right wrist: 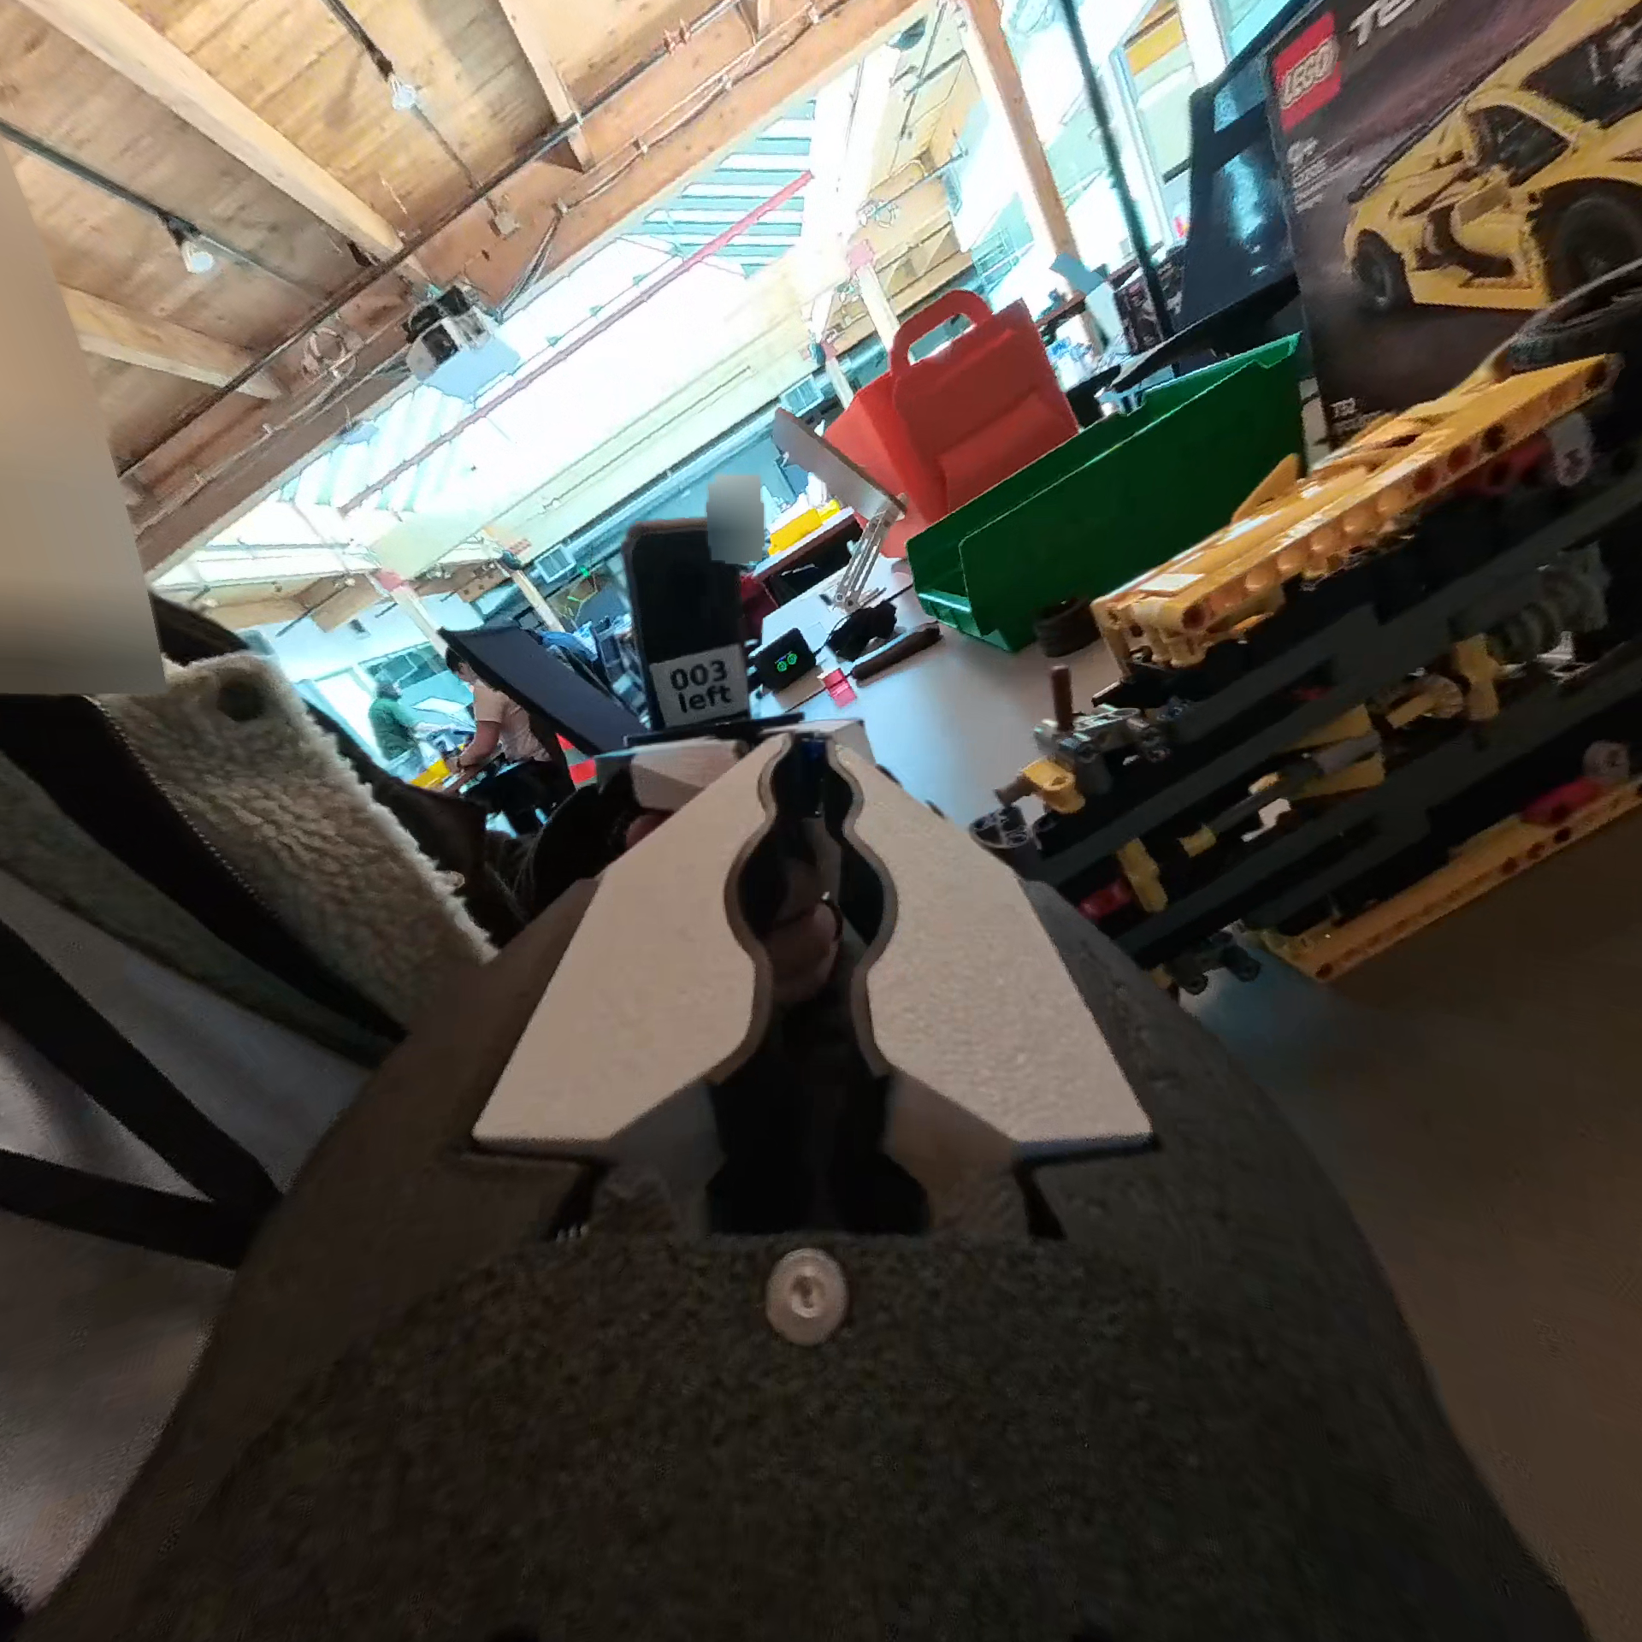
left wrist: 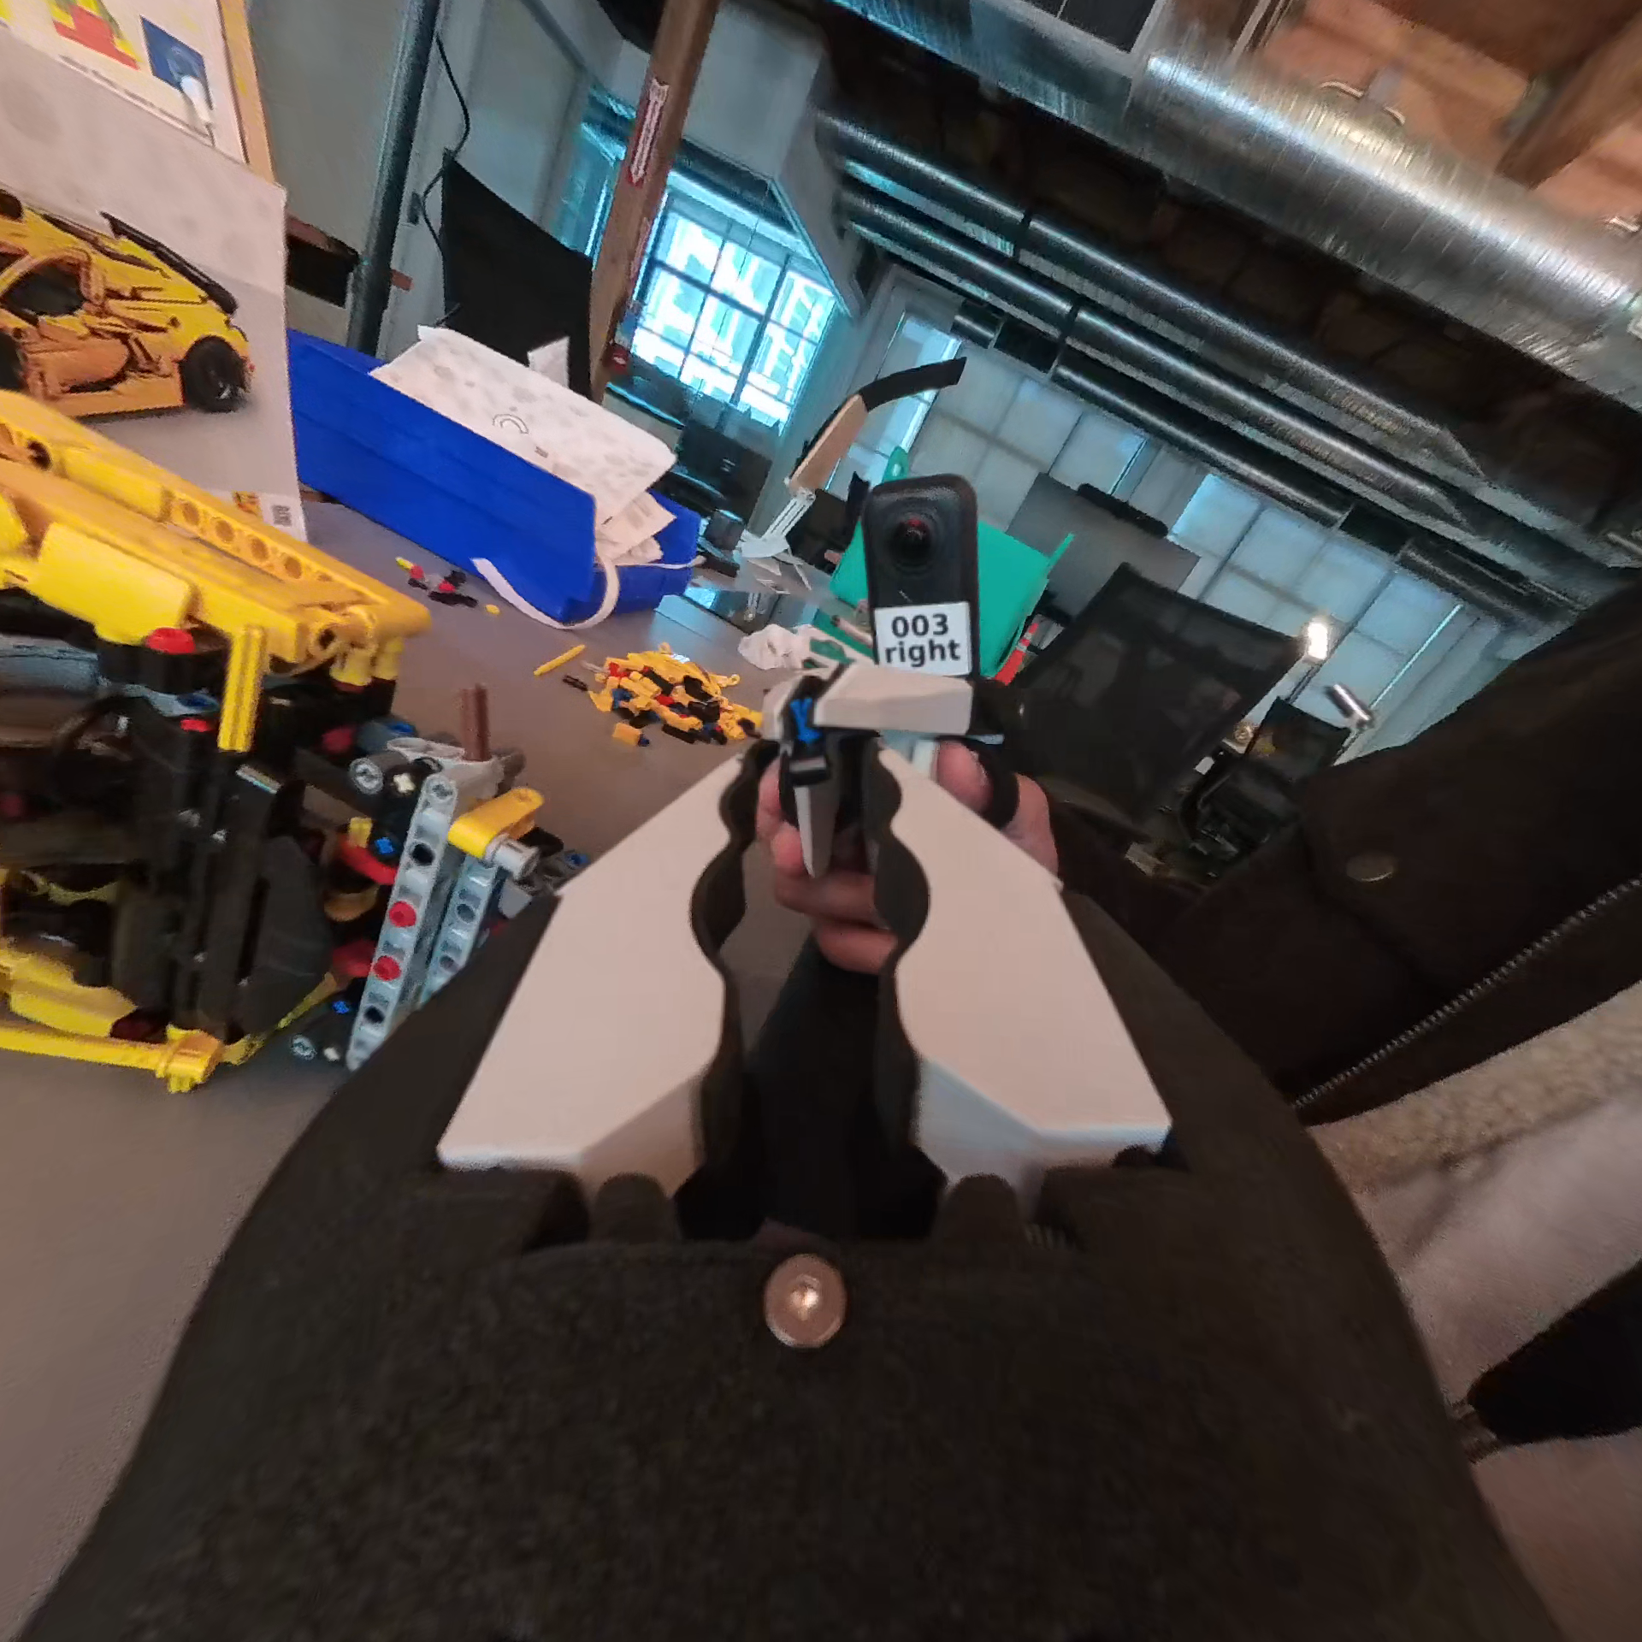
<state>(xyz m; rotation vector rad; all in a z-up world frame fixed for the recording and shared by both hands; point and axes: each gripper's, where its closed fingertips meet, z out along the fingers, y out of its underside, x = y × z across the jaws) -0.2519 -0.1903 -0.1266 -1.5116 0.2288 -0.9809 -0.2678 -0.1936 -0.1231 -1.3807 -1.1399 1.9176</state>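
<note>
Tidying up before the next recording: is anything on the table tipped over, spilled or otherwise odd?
Yes. The yellow car model lies on its side, underside mechanics facing out. A loose pile of bricks is scattered on the table, and crumpled paper sheets spill out of the blue bin.

- Your left wrist view looks along its fingers [left wrist: 640,960] at the right gripper [left wrist: 813,755], close, tilted up over the tabletop [left wrist: 133,1244].
- Your right wrist view faces back at the left gripper [right wrist: 804,773], equally near.
- Both share the yellow brick car model [left wrist: 178,755] [right wrist: 1333,666] and its box [left wrist: 133,293] [right wrist: 1466,204].
</note>
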